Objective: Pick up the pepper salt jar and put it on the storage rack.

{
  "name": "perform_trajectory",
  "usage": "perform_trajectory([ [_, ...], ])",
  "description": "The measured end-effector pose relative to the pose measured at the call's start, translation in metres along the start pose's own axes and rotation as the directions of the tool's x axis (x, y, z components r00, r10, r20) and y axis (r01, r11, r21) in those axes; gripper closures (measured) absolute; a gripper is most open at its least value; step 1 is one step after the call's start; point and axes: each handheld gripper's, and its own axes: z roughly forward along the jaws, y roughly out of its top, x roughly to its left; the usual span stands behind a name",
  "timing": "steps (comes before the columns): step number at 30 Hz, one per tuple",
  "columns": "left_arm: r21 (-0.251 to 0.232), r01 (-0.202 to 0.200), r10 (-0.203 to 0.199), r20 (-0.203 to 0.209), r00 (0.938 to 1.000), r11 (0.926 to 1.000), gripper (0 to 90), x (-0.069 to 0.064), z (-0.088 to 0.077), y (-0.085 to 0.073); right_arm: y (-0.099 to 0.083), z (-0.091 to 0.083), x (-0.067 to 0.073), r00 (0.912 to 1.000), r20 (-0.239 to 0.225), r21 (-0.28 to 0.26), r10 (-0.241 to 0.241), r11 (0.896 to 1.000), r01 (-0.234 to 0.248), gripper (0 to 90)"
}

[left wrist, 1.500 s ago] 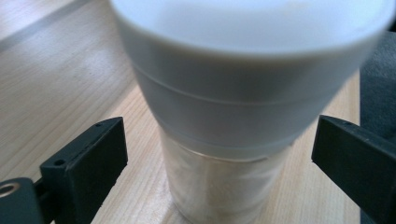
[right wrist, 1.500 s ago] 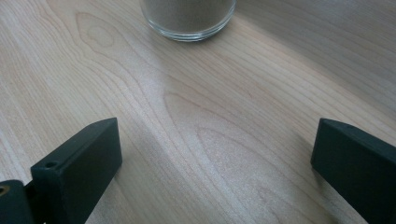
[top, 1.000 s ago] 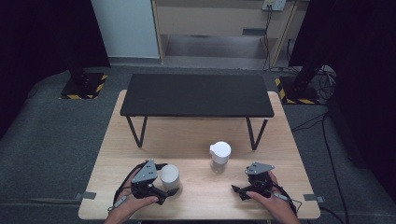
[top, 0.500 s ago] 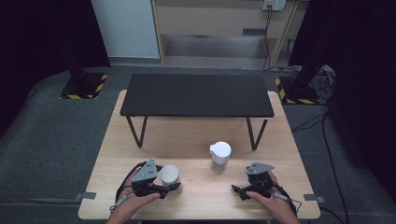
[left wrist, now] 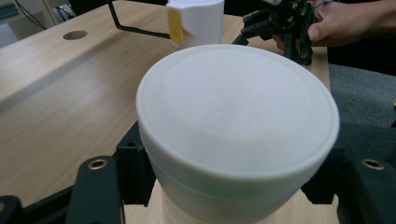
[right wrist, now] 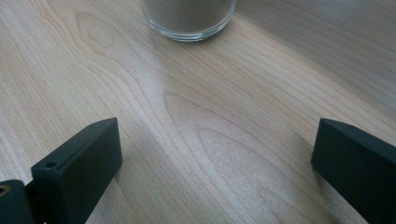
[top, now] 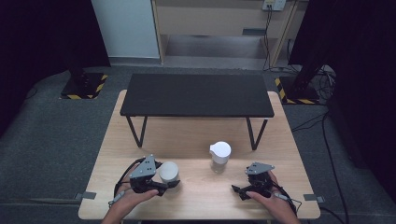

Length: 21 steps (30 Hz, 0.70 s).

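A white round tub (top: pixel 169 171) stands at the front left of the wooden table (top: pixel 196 135), and my left gripper (top: pixel 171 177) is shut on its sides. In the left gripper view the tub's flat top (left wrist: pixel 238 126) sits between the black jaws, which press on both flanks. A glass jar with a white spouted lid (top: pixel 220 155) stands mid-table, right of the tub; its base (right wrist: pixel 188 18) lies ahead of my right gripper (right wrist: pixel 210 154). That right gripper (top: pixel 239 189) rests at the front right, open, with bare wood between its jaws.
A low black bench (top: pixel 197 95) on thin legs spans the far half of the table. The person's hands hold both grippers at the near edge. Beyond the jar (left wrist: pixel 196 21), the left gripper view shows the right gripper (left wrist: pixel 280 28) and a round hole in the tabletop (left wrist: pixel 74 34).
The left jaws have closed in on the white tub, which was between them before. The right gripper and the jar have stayed where they were.
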Motion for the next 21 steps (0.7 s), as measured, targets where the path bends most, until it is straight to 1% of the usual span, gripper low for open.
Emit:
perform_trajectory([
  [1,0.000,0.000,0.000,0.000,1.0000,1.0000,33.1,0.000,0.000,0.000,0.000,0.000,0.000,1.0000,0.000,0.000,0.000,1.000,0.000,2.5],
  [3,0.010,-0.014,0.014,-0.002,0.9999,0.9999,33.1,0.003,-0.004,0.007,0.000,0.000,0.000,1.0000,0.000,0.000,0.000,1.000,0.000,2.6],
  [4,0.011,-0.019,0.019,-0.004,0.9998,0.9998,33.1,0.006,-0.009,0.014,0.000,0.000,0.000,1.0000,0.000,0.000,0.000,1.000,0.000,2.6],
  [6,0.008,-0.021,0.021,-0.005,0.9998,0.9998,33.1,0.010,-0.014,0.020,0.000,0.000,0.000,1.0000,0.000,0.000,0.000,1.000,0.000,2.6],
  [7,0.008,-0.021,0.021,-0.005,0.9998,0.9998,33.1,0.010,-0.014,0.020,0.000,0.000,0.000,1.0000,0.000,0.000,0.000,1.000,0.000,2.5],
  [9,0.007,-0.025,0.025,-0.006,0.9997,0.9997,33.1,0.013,-0.020,0.027,0.000,0.000,0.000,1.0000,0.000,0.000,0.000,1.000,0.000,2.6],
  [10,0.010,-0.029,0.029,-0.010,0.9995,0.9995,33.1,0.017,-0.025,0.036,0.000,0.000,0.000,1.0000,0.000,0.000,0.000,1.000,0.000,2.5],
  [11,0.010,-0.029,0.029,-0.010,0.9995,0.9995,33.1,0.017,-0.025,0.036,0.000,0.000,0.000,1.0000,0.000,0.000,0.000,1.000,0.000,2.5],
  [12,0.007,-0.032,0.032,-0.010,0.9994,0.9995,33.1,0.019,-0.028,0.040,0.000,0.000,0.000,1.0000,0.000,0.000,0.000,1.000,0.000,2.5],
  [16,-0.012,-0.029,0.029,0.006,0.9995,0.9995,33.1,0.028,-0.037,0.055,0.000,0.000,0.000,1.0000,0.000,0.000,0.000,1.000,0.000,2.6],
  [17,-0.015,-0.031,0.032,0.009,0.9995,0.9994,33.1,0.031,-0.041,0.062,0.000,0.000,0.000,1.0000,0.000,0.000,0.000,1.000,0.000,2.5],
  [18,-0.015,-0.031,0.032,0.009,0.9995,0.9994,33.1,0.031,-0.041,0.062,0.000,0.000,0.000,1.0000,0.000,0.000,0.000,1.000,0.000,2.5],
  [19,-0.022,-0.030,0.031,0.017,0.9994,0.9993,33.1,0.034,-0.044,0.067,0.000,0.000,0.000,1.0000,0.000,0.000,-0.001,1.000,0.001,2.5],
  [21,-0.024,-0.028,0.029,0.021,0.9994,0.9993,33.1,0.036,-0.046,0.070,0.000,0.000,0.000,1.0000,0.000,0.000,-0.001,1.000,0.001,2.6],
])
